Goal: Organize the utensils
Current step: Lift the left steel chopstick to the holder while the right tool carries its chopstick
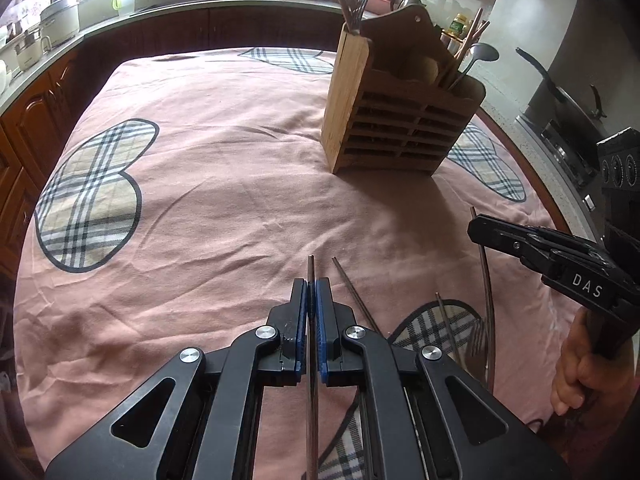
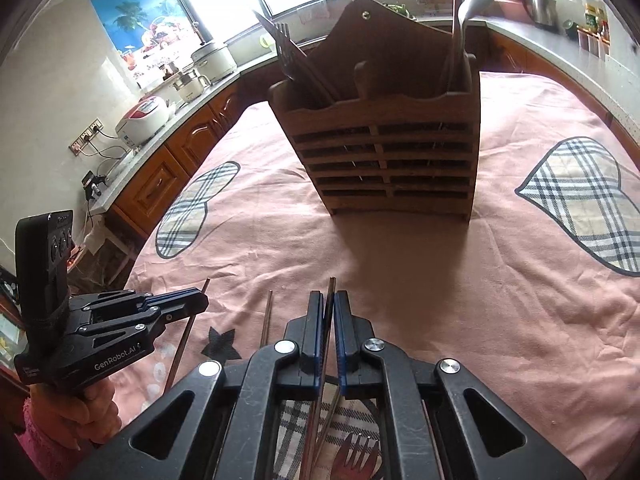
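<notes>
Each black two-finger gripper, left (image 1: 311, 292) and right (image 2: 329, 304), is clenched on one thin dark chopstick (image 1: 311, 270), tip forward; judged ready for the slatted wooden utensil holder (image 2: 380, 136) standing ahead on the pink cloth (image 1: 224, 184).

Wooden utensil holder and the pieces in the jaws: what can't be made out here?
- Wooden holder: its inside, hidden by its slatted front in both views.
- Thin utensil in the left gripper: lower end hidden under the gripper body, left wrist view.
- Utensil in the right gripper: type unclear, lower part hidden by the gripper, right wrist view.
</notes>
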Tool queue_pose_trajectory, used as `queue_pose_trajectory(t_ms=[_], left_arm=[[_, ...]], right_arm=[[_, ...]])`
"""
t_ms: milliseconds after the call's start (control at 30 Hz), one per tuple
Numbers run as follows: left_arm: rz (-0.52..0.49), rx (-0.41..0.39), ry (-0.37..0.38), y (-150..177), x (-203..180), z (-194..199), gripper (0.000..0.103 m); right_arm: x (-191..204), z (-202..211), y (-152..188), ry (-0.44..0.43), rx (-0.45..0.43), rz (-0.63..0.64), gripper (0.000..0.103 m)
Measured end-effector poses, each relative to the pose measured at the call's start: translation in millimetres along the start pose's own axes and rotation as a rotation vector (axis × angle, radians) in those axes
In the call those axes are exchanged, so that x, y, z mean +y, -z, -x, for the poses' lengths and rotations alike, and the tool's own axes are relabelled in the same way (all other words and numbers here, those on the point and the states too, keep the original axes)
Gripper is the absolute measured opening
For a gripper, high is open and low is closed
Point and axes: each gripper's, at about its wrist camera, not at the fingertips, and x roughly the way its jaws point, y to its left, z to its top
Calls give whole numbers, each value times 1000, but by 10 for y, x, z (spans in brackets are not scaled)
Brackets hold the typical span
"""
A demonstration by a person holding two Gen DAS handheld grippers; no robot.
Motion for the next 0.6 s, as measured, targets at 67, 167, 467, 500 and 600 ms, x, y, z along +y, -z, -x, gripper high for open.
queue_pose_trajectory(t_ms=[67,167,467,500,600], left_arm=[[-6,-18,3,1,-24,99,4],[-11,-45,6,22,-64,243,4],[-8,-145,31,74,-109,714,4],[-7,-156,35,79,-114,759,4],[-7,-182,41,99,-136,860,4]], right_arm=[[48,77,-8,1,-17,10,5],[109,212,-13,5,-45,25,5],[220,569,-5,9,-123,54,5],[236,607,3,11,-132,56,4],[269,698,11,15,-154,66,4]])
